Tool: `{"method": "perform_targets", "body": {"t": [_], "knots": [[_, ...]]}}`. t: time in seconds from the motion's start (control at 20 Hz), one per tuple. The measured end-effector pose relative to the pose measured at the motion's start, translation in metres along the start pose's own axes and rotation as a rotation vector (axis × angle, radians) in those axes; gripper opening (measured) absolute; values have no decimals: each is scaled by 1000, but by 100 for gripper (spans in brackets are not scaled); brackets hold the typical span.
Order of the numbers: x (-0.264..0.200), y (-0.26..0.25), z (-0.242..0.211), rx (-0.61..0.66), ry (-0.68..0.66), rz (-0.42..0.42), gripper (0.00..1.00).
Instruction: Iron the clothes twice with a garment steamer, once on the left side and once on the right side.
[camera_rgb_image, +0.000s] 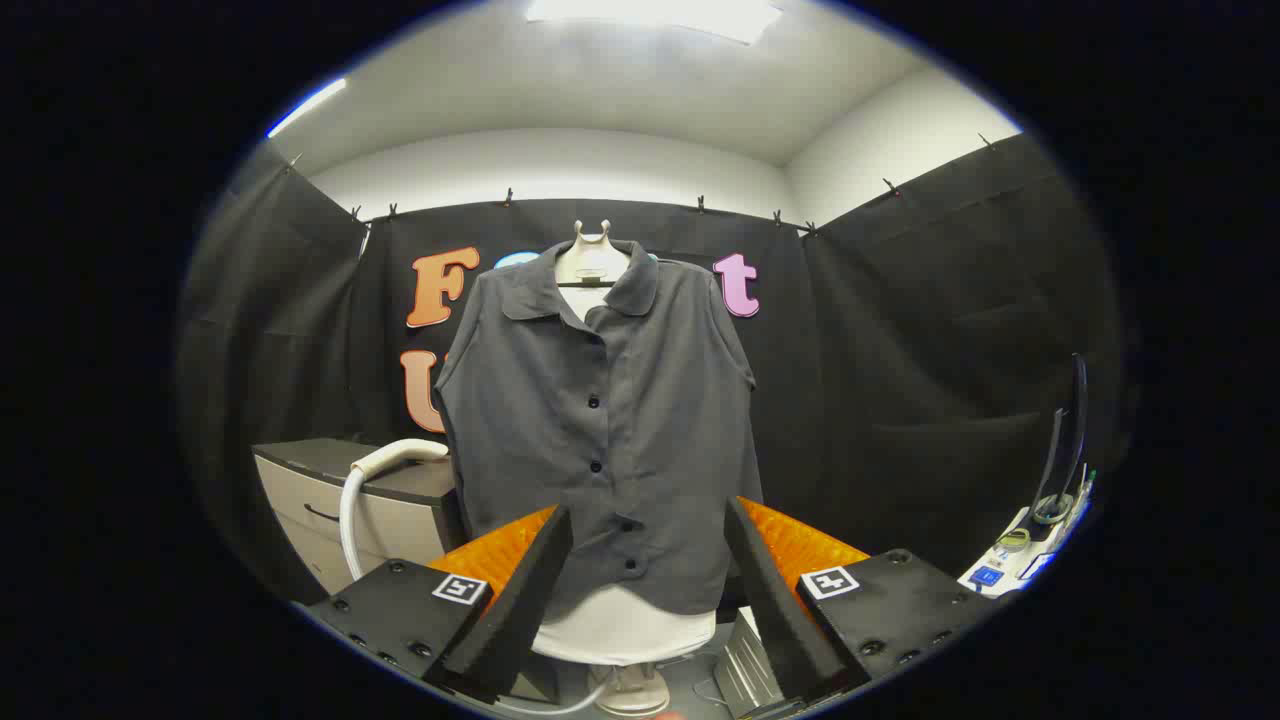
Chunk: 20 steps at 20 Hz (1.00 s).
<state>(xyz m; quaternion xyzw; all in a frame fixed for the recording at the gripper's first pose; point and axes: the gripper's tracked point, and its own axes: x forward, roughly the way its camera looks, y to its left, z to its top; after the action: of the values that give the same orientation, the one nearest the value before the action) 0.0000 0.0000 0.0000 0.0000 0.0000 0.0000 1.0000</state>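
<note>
Inspector: The gripper stood spread, fingers pinching nothing; the grey button-up shirt hung beyond them on a mannequin torso, front squared to the tool, presumably so both sides could be steamed.

Clerk: And the steamer?

Inspector: Only a white hose lay by the cabinet, likely the steamer's; not yet taken up.

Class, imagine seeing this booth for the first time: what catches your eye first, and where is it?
A dark grey shirt buttoned on a white mannequin form hangs straight ahead, beyond the open gripper, whose fingers frame its hem without touching it. Left of the shirt, a white hose curves over a low cabinet.
</note>
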Motion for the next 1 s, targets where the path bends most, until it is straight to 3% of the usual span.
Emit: {"method": "perform_targets", "body": {"t": [1.0], "knots": [[17, 30, 12, 38, -20, 44, 98]]}}
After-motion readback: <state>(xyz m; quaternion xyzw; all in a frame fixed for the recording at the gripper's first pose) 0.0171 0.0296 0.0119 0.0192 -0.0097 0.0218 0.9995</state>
